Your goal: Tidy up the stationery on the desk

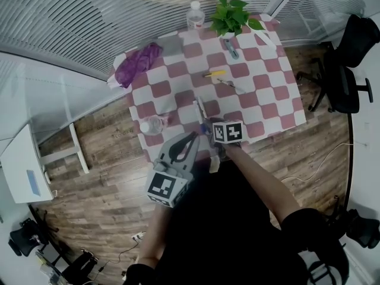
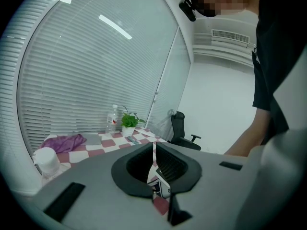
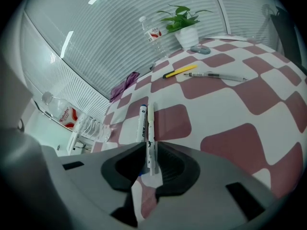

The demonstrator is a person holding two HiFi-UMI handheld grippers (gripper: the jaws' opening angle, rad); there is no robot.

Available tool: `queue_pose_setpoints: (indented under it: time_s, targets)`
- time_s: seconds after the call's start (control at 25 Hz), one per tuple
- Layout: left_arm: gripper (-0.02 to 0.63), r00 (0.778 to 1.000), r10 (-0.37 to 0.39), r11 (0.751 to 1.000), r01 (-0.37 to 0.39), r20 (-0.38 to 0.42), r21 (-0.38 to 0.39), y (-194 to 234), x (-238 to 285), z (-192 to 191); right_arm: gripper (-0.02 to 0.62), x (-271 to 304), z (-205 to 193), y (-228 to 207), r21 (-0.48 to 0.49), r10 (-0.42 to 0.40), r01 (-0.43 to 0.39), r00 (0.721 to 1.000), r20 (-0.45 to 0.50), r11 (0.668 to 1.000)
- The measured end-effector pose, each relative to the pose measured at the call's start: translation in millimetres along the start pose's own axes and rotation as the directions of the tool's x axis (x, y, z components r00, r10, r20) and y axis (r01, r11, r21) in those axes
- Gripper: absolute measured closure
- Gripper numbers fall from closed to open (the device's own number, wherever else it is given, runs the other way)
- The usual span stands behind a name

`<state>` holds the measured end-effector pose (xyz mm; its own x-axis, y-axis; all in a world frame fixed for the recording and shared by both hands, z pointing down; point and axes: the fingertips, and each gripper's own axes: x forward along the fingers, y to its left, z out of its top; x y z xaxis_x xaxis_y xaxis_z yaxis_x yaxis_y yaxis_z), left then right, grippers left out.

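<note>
Left gripper (image 2: 154, 150) pressed shut on nothing, held off the table's (image 1: 261, 108) near edge; right gripper (image 3: 147, 147) jaws slightly spread, straddling the white pen (image 3: 150, 123) lying near that edge beside a blue-capped pen (image 3: 142, 119); a crooked pull-away could snag either and roll it off.

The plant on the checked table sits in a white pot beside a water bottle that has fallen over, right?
Not quite: the water bottle beside the plant stands upright, cap on top; the right gripper view shows it. White pot and checked table are right.
</note>
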<state>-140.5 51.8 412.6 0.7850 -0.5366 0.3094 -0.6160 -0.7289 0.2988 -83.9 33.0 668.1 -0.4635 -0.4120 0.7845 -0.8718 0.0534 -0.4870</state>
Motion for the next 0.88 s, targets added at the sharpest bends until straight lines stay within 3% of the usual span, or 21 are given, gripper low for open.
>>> queue_pose_setpoints:
  time_s: [0.32, 0.64, 0.76, 0.88]
  targets:
    - [0.563, 1.0, 0.014, 1.0, -0.014, 0.014, 0.002, -11.6, 12.1, 5.9, 0.506, -18.1, 14.6, -9.1, -0.1, 0.009, -0.007, 1.0, 0.02, 0.995]
    - [0.563, 0.999, 0.032, 0.999, -0.032, 0.027, -0.001, -32.3, 33.2, 11.1, 0.503, -40.5, 45.6, -49.1, -0.219, -0.025, 0.037, 0.998, 0.061, 0.975]
    - [0.563, 0.998, 0.054, 0.998, -0.054, 0.032, -0.011, -38.9, 41.3, 13.4, 0.502, -50.4, 64.7, -69.8, -0.312, -0.069, 0.093, 0.994, 0.088, 0.946]
    - [0.563, 0.997, 0.078, 0.997, -0.077, 0.03, -0.017, -43.7, 48.4, 12.2, 0.5, -58.7, 84.9, -88.5, -0.423, -0.113, 0.154, 0.986, 0.12, 0.893]
